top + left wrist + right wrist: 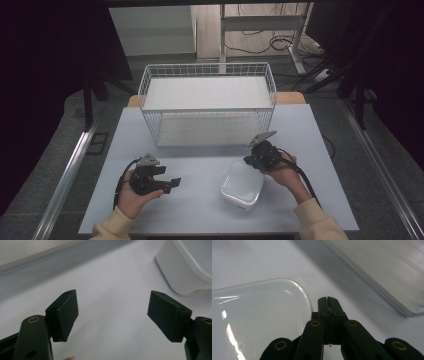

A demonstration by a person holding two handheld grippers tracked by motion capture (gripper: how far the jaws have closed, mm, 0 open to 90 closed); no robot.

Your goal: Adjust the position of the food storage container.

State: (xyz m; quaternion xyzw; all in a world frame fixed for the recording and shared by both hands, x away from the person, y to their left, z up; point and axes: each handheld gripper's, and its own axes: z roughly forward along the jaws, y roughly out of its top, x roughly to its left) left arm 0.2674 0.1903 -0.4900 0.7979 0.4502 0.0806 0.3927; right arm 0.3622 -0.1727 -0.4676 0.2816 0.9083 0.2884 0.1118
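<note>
A white square container [242, 189] with a clear lid lies on the table's right half. My right gripper [252, 161] hovers at its far right corner, jaws shut, tips pointing down and left. In the right gripper view the closed pads [328, 302] sit just beside the lid's [257, 315] corner, and I see nothing held between them. My left gripper [167, 184] rests in a hand at the left, pointing right toward the container, jaws open. In the left gripper view the gripper [112, 315] has bare table between its pads, and the container [190, 265] stands beyond at upper right.
A white wire basket [207, 66] with a pale board as its floor stands at the back middle of the light grey table [200, 210]. Its base edge [387, 272] runs close to my right gripper. Dark floor and cables lie beyond the table.
</note>
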